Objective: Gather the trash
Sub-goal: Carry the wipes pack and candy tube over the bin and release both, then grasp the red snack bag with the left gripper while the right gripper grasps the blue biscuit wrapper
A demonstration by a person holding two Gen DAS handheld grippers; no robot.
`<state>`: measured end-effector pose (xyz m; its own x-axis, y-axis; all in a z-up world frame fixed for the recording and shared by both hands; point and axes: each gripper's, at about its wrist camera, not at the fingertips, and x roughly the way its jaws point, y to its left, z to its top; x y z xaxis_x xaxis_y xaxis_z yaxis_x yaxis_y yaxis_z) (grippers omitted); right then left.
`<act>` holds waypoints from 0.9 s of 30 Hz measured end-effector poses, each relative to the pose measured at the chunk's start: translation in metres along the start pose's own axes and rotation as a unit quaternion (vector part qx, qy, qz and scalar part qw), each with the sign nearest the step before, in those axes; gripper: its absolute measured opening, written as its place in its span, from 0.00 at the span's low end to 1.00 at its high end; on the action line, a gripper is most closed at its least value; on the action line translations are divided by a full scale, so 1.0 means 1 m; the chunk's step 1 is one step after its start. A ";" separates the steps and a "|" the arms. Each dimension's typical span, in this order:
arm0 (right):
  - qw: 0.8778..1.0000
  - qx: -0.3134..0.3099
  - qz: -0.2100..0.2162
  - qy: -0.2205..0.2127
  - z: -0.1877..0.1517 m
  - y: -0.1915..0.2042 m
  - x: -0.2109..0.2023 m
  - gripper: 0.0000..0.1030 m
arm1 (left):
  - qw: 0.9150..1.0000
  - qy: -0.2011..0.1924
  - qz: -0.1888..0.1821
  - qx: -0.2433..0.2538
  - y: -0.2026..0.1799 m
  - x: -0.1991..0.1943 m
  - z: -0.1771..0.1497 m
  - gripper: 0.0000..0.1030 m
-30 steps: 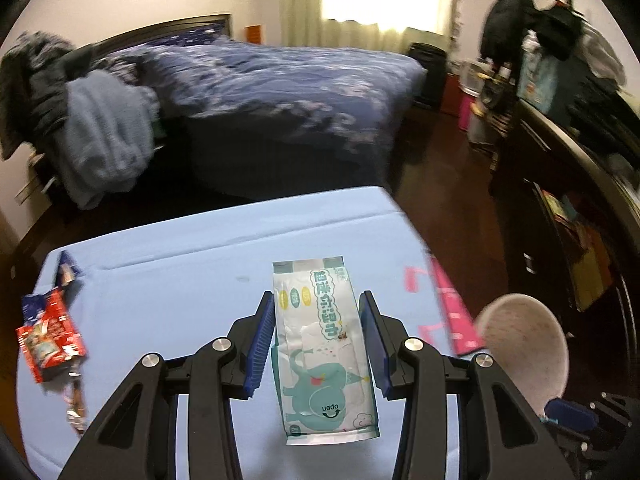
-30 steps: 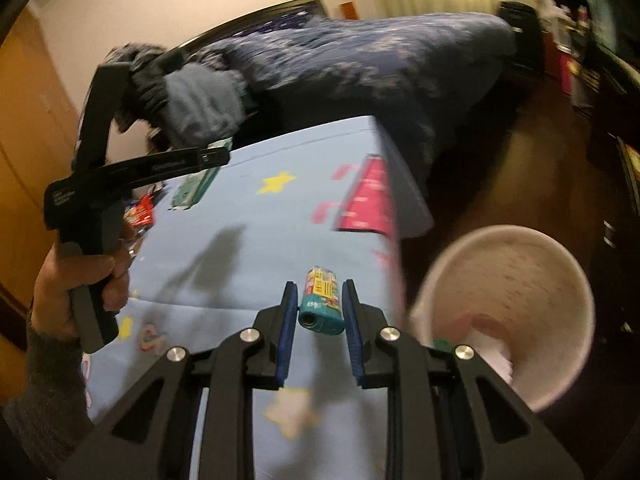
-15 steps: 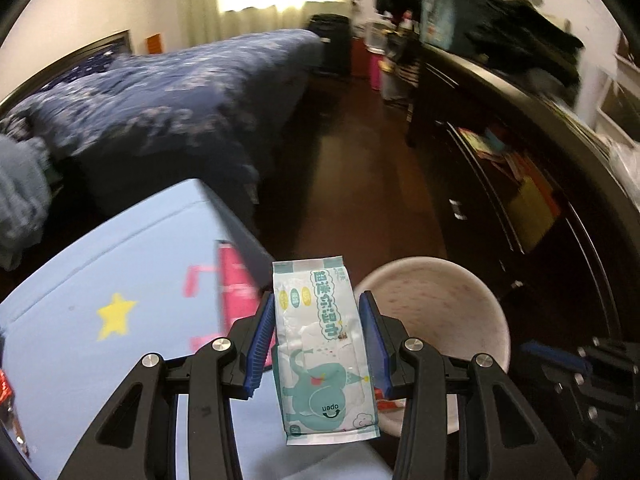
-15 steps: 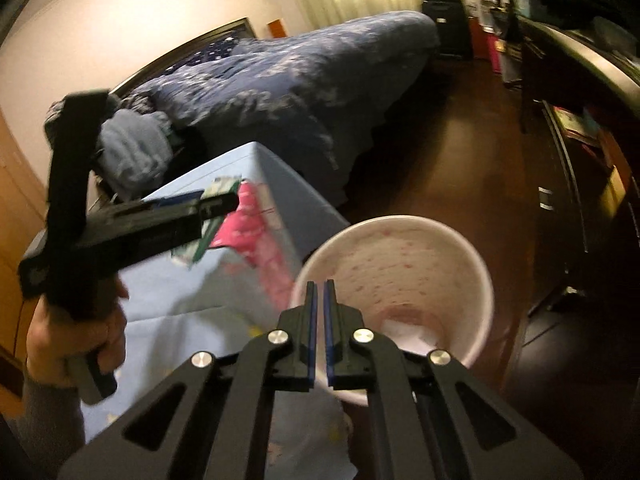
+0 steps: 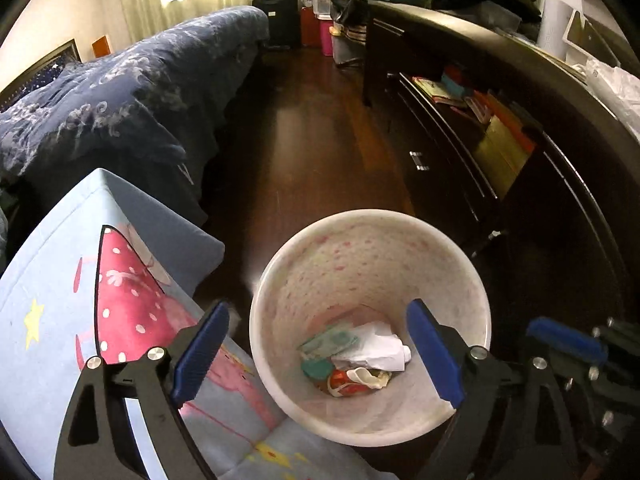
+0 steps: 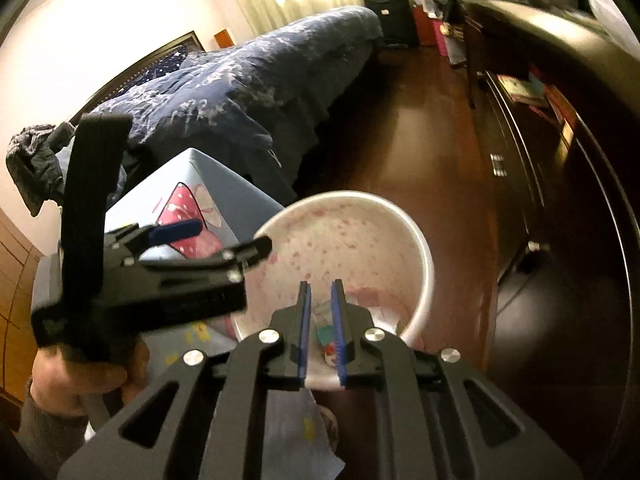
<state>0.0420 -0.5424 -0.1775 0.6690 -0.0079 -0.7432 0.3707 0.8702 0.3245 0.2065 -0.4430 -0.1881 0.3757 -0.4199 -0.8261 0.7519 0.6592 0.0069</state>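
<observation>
A white bin with pink speckles stands on the floor beside the blue table; it also shows in the right wrist view. Inside lie the green wipes packet, crumpled white paper, a teal item and a red wrapper. My left gripper is wide open and empty above the bin; it also shows in the right wrist view. My right gripper is slightly open and empty over the bin's near rim; its blue pad shows in the left wrist view.
The blue cartoon tablecloth covers the table left of the bin. A bed with a dark blue quilt lies behind. A dark wooden cabinet runs along the right. Dark wood floor lies between.
My left gripper swung from the table to over the bin, opened and dropped the wipes packet in. My right gripper let the small teal item go into the bin and now stands slightly open.
</observation>
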 end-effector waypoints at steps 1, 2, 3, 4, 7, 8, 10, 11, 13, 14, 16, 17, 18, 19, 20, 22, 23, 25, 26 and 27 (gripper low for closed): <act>1.000 0.004 0.000 0.002 -0.004 -0.002 -0.002 0.18 | 1.000 -0.003 0.000 -0.002 0.002 -0.003 0.000 0.87; 1.000 0.006 -0.002 0.005 -0.009 -0.004 -0.003 0.19 | 1.000 -0.009 0.002 -0.009 0.005 -0.008 -0.002 0.87; 1.000 0.006 -0.003 0.007 -0.011 -0.003 -0.004 0.19 | 1.000 -0.012 0.002 -0.014 0.008 -0.011 -0.002 0.88; 1.000 0.007 -0.002 0.008 -0.015 -0.002 -0.006 0.20 | 1.000 -0.019 0.007 -0.024 0.014 -0.019 -0.005 0.89; 1.000 0.001 -0.001 0.006 -0.021 0.005 -0.012 0.26 | 0.998 -0.039 0.034 -0.043 0.027 -0.037 -0.010 0.94; 1.000 -0.005 -0.003 0.001 -0.023 0.010 -0.015 0.31 | 0.996 -0.049 0.050 -0.052 0.034 -0.046 -0.014 0.96; 1.000 -0.015 -0.001 -0.006 -0.023 0.021 -0.020 0.41 | 0.992 -0.069 0.076 -0.066 0.048 -0.066 -0.023 0.96; 1.000 -0.021 0.002 -0.010 -0.023 0.027 -0.022 0.46 | 0.991 -0.074 0.086 -0.072 0.055 -0.074 -0.026 0.96; 0.999 -0.033 0.013 -0.019 -0.023 0.045 -0.027 0.54 | 0.988 -0.082 0.100 -0.086 0.069 -0.089 -0.034 0.96; 0.999 -0.039 0.021 -0.021 -0.023 0.054 -0.028 0.57 | 0.985 -0.089 0.110 -0.099 0.080 -0.101 -0.041 0.96; 0.997 -0.062 0.042 -0.024 -0.023 0.081 -0.030 0.60 | 0.982 -0.093 0.120 -0.115 0.096 -0.114 -0.050 0.96; 0.996 -0.072 0.048 -0.024 -0.024 0.092 -0.030 0.66 | 0.979 -0.094 0.131 -0.127 0.107 -0.121 -0.057 0.96; 0.995 -0.080 0.053 -0.024 -0.024 0.102 -0.030 0.68 | 0.976 -0.093 0.141 -0.136 0.116 -0.127 -0.065 0.96; 0.994 -0.092 0.061 -0.023 -0.025 0.115 -0.029 0.70 | 0.973 -0.092 0.150 -0.149 0.128 -0.134 -0.074 0.96; 0.992 -0.102 0.067 -0.021 -0.026 0.126 -0.028 0.72 | 0.971 -0.092 0.155 -0.157 0.136 -0.137 -0.080 0.96; 0.989 -0.127 0.079 -0.013 -0.029 0.154 -0.023 0.73 | 0.965 -0.092 0.169 -0.178 0.156 -0.147 -0.095 0.96; 0.987 -0.136 0.085 -0.009 -0.030 0.164 -0.020 0.74 | 0.961 -0.092 0.180 -0.191 0.168 -0.153 -0.104 0.96; 0.982 -0.159 0.098 0.001 -0.035 0.191 -0.014 0.74 | 0.950 -0.090 0.201 -0.219 0.195 -0.163 -0.123 0.96; 0.980 -0.169 0.102 0.006 -0.036 0.202 -0.010 0.75 | 0.947 -0.089 0.209 -0.228 0.205 -0.166 -0.128 0.96; 0.977 -0.185 0.109 0.012 -0.039 0.218 -0.006 0.75 | 0.941 -0.086 0.219 -0.242 0.217 -0.169 -0.135 0.96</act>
<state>0.0939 -0.3333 -0.1250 0.6896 0.2056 -0.6944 -0.0404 0.9683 0.2465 0.2326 -0.1447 -0.1234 0.7052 -0.1092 -0.7005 0.1859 0.9820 0.0341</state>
